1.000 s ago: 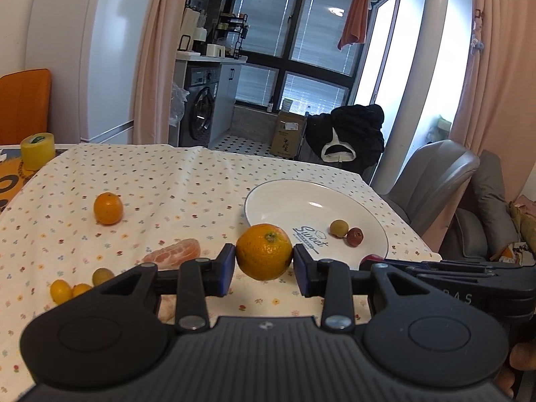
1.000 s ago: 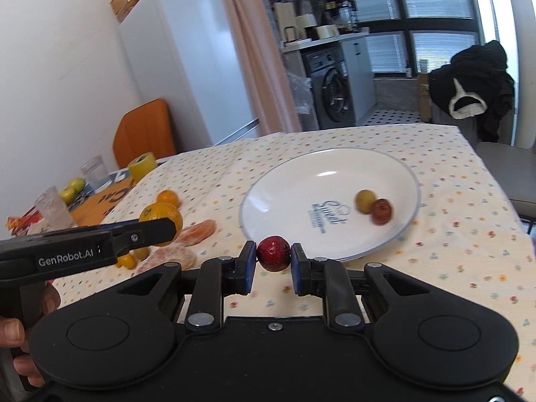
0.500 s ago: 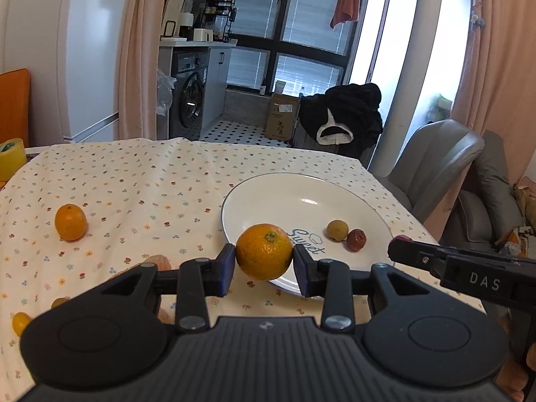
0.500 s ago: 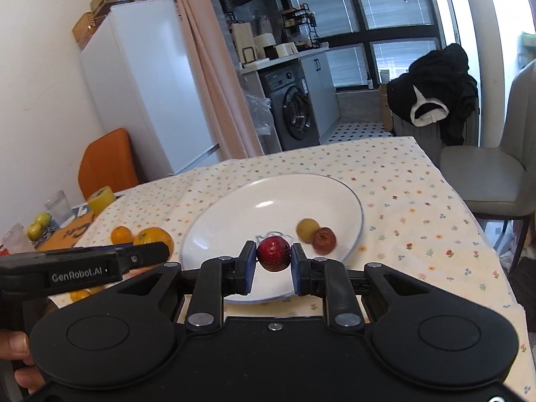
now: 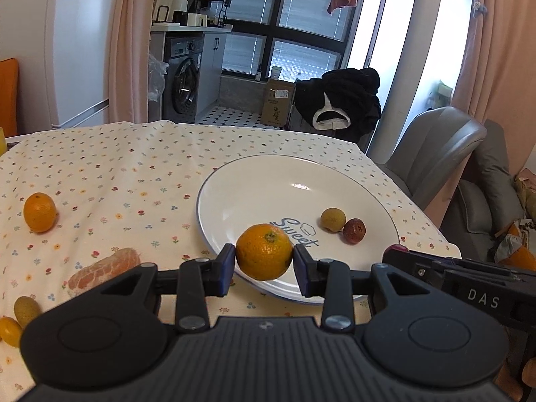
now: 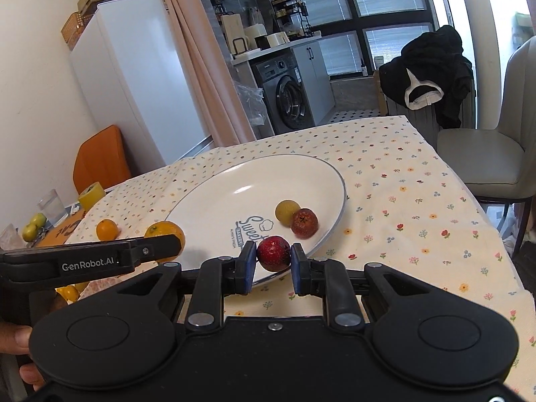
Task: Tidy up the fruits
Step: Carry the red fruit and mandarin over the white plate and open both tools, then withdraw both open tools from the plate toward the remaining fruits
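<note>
Orange mandarin [image 5: 264, 251] and red fruit [image 6: 274, 253] sat clamped in left and right jaws; beyond them the plate [image 5: 254, 181] awaited release.

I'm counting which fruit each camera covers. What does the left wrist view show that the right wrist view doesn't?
Only the left wrist view shows the peeled citrus clearly on the cloth. Only the right shows the green fruits beside a glass at the far left. Both show the plate holding a yellow-green fruit and a dull red fruit, the left gripper shut on an orange, and a loose orange.
</note>
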The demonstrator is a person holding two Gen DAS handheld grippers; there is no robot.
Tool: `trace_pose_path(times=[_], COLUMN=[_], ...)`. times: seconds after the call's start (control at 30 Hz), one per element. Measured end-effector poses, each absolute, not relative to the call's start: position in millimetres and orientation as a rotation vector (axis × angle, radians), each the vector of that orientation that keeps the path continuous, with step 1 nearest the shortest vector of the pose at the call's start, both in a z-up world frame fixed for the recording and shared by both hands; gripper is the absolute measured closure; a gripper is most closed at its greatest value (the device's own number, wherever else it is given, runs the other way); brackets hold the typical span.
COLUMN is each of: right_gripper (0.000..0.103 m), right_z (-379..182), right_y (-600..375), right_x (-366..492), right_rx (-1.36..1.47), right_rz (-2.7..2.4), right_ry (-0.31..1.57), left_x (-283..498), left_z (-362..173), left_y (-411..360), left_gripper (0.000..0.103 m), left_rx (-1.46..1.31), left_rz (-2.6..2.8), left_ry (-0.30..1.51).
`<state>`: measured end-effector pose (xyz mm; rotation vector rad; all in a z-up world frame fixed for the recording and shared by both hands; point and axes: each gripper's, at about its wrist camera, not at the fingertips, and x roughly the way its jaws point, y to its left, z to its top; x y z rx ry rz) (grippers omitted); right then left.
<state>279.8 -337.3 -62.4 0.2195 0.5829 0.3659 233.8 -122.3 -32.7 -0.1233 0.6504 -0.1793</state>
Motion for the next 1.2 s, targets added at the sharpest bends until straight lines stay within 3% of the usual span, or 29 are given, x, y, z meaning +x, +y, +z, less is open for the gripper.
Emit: trace_pose_path(times=[0.43,0.53,0.73,1.03,1.1,1.2], right_gripper=[0.082,0.075,0.067,0.035,0.018,0.006], right_z=[-56,-54,-50,-43,-41,-37], right_y=[-331,-328,-323,-311,-308,-305], right_x=[284,282,277,264,261,257], right_rx=[0.219,0.212,0.204,0.182,0.182,0.186], right_rz=[0.363,0.367,0.37,0.391,0.396,0.409], right_ry=[0.575,0.563,0.557,0.528,0.516,0.498], left_x=[220,213,198,177,173,165], left_z=[-15,-11,-1,9,10,11], left_y=[-106,-98,-82,-58,-52,-43], left_gripper=[0.061,0.053,0.026,0.018,0.017,0.017], left_rx=[-0.135,-0.141,-0.135,-0.135,-0.148,-0.166], left_rz=[-0.163,-0.145,-0.098,-0.021,-0.013,0.015], left_ry=[0.595,0.587,0.554,0.511,0.508,0.502])
